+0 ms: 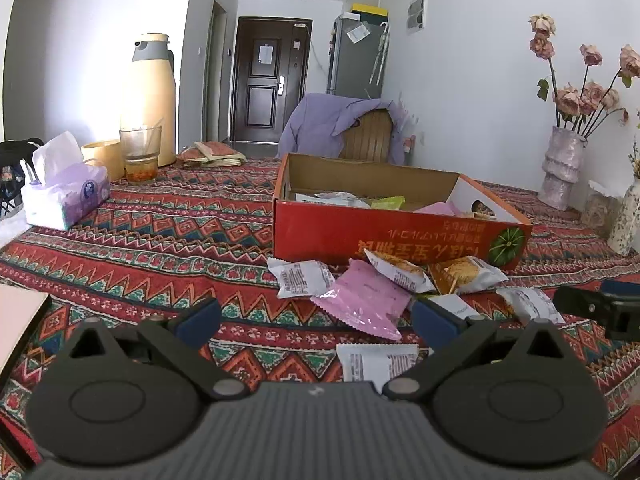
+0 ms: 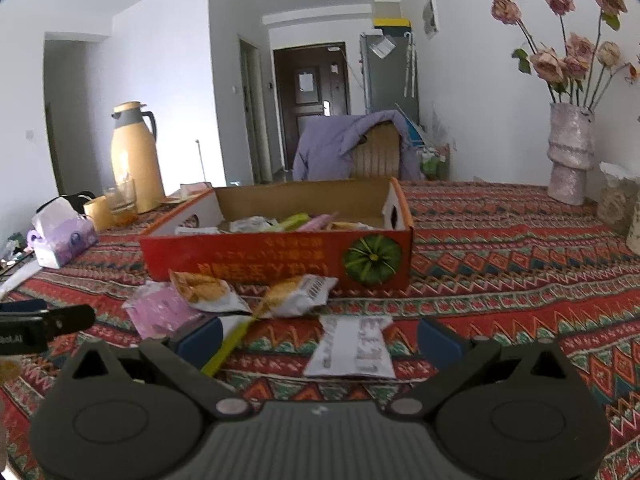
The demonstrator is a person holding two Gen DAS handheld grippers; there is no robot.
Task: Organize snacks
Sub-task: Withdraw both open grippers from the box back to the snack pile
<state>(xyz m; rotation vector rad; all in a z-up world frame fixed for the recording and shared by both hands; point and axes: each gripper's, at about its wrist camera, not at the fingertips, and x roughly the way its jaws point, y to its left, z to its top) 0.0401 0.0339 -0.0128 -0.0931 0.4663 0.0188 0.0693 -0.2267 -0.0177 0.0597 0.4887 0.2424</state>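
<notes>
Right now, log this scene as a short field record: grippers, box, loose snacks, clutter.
left gripper: open, empty
right gripper: open, empty
red box: open-topped, already holds several packets
pink packet: on tablecloth in front of box
white packet: on cloth ahead of right gripper
tissue pack: far left
flask: behind glass

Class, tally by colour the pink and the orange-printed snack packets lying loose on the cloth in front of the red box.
Pink packet: 1
Orange-printed packets: 2
Total: 3
</notes>
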